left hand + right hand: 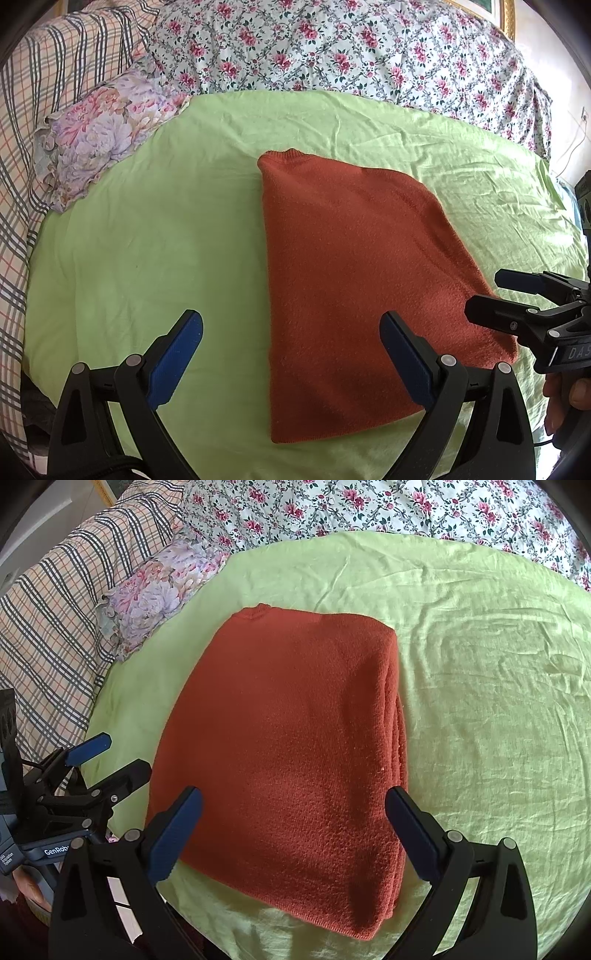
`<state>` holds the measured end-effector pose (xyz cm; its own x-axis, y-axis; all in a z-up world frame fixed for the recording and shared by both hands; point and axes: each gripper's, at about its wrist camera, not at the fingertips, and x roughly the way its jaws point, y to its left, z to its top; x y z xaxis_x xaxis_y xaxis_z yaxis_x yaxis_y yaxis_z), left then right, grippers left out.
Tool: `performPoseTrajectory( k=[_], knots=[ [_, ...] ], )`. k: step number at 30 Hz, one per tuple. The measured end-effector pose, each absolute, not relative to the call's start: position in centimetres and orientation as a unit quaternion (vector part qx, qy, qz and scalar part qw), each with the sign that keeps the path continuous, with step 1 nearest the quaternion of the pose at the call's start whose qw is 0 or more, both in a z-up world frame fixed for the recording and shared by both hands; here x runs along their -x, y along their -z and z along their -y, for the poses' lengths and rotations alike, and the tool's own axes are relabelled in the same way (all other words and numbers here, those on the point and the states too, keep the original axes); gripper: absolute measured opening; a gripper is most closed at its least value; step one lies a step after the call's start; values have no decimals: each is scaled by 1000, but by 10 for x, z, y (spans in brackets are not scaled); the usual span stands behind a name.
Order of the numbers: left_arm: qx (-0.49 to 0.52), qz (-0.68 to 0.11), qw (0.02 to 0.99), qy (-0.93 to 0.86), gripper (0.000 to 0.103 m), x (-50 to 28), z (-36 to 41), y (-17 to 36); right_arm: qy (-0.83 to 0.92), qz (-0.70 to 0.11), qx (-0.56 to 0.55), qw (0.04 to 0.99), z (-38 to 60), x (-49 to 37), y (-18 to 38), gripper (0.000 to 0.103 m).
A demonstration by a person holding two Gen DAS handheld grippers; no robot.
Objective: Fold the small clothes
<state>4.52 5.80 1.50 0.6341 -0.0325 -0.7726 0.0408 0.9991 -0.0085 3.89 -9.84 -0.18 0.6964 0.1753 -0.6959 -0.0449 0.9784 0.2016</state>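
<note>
Left gripper [291,354]: one; jaws spread wide, holding nothing, poised above the near edge of the sweater and the sheet; its base is cut off by the lower frame edge.
Right gripper [293,830]: one; jaws equally wide apart, empty, over the sweater's near part; seen from the left wrist it enters at the right edge, partly cut off.
Hands: part of one hand [565,398] shows behind the right gripper, mostly out of frame.
Sweater [280,731]: one rust-orange knit, folded into a stacked rectangle, lying flat in the middle of the green sheet; layers show along its right side, their count hard to make out.
Green sheet [480,701]: one, wrinkled, covering the bed.
Pillow [99,136]: one, small, floral, far left.
Bedding beyond: one plaid cover [48,74], one rose-print quilt [351,48], both cut off by the frame.
</note>
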Motion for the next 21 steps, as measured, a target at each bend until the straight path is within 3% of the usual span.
performPoseTrajectory(
  k=[21],
  knots=[
    [-5,-430,903,25,97,-46,-52,-16,-59,-385,-84,917,97,-39,-2,99]
  ],
)
